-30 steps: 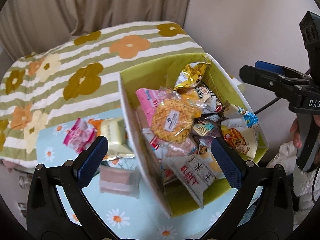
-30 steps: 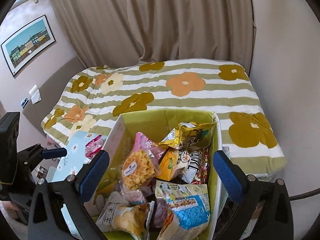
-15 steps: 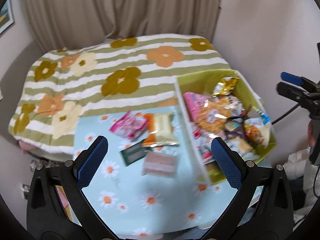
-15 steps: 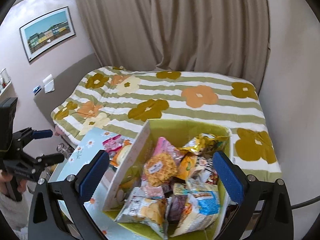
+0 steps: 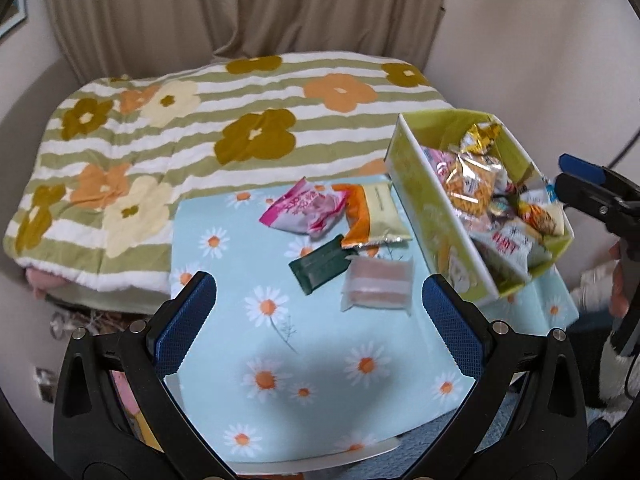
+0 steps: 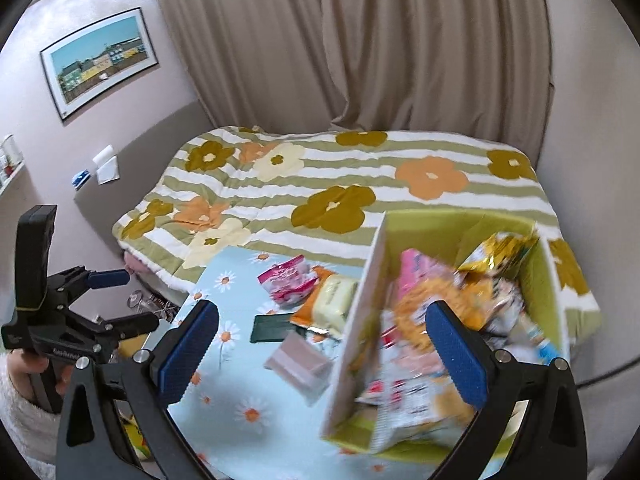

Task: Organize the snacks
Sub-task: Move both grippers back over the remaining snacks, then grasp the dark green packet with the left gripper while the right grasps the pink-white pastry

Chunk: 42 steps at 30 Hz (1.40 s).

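step: picking loose snacks from table. left gripper and right gripper both fingers apart, empty. pink wafer pack at 1 o'clock of left gripper; green box at 2 o'clock. next: lower, close on pack.

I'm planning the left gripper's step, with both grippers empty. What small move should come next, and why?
Probably lower the open left gripper onto the pink wafer pack. It lies flat on the daisy cloth, nearest the fingers and apart from the green box. The dark green packet touches its left edge, so approach from the pack's free near side.
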### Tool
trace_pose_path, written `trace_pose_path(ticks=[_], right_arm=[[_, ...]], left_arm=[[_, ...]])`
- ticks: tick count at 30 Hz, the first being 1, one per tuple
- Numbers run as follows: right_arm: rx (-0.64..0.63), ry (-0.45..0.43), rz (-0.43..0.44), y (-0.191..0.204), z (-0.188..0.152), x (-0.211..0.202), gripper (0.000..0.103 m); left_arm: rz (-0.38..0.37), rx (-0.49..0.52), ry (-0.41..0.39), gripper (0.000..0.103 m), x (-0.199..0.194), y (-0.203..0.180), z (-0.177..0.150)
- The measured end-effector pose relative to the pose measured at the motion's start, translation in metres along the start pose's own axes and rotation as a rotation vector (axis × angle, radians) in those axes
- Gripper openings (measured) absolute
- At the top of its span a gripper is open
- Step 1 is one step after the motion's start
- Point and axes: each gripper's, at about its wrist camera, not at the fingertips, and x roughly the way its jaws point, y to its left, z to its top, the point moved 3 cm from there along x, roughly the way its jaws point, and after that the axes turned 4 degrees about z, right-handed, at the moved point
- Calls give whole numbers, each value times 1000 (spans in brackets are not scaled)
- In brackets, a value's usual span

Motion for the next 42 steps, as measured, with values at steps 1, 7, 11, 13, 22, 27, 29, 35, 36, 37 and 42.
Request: trace_pose_path(ticks=[1,7,11,13,22,27,29,35,36,37,42], right_arm=[[20,0,-16,10,-5,6,103],[106,-20,-139,48,-34,29,103],[218,-7,-179,63,-59,49,103],[246,1,-201,68,-68,59,103],[286,37,-372,63,-111,136,103],[312,42,-444,47,-120,171,103],[342,43,-455,38,-122,184,103],[355,66,-523,25,-123,209,103],[367,71,-522,22,-124,211,103],[376,74,-522,20,-125,212,103],[418,61,-497,12,-132,213,102]], left_arm=[[-11,13,3,102,3,6,-3],[-98,90,27,102,31,36,-13],[-136,156,51,102,53,50,-17],[-161,187,66,102,66,57,-19],[-197,282,125,102,134,68,-31],[-220,335,125,102,166,63,-32],[-222,357,124,102,176,60,-31],[-248,418,109,102,198,45,-27],[-252,430,106,102,201,42,-27],[-252,442,103,102,204,39,-27],[-240,523,87,102,216,25,-28]])
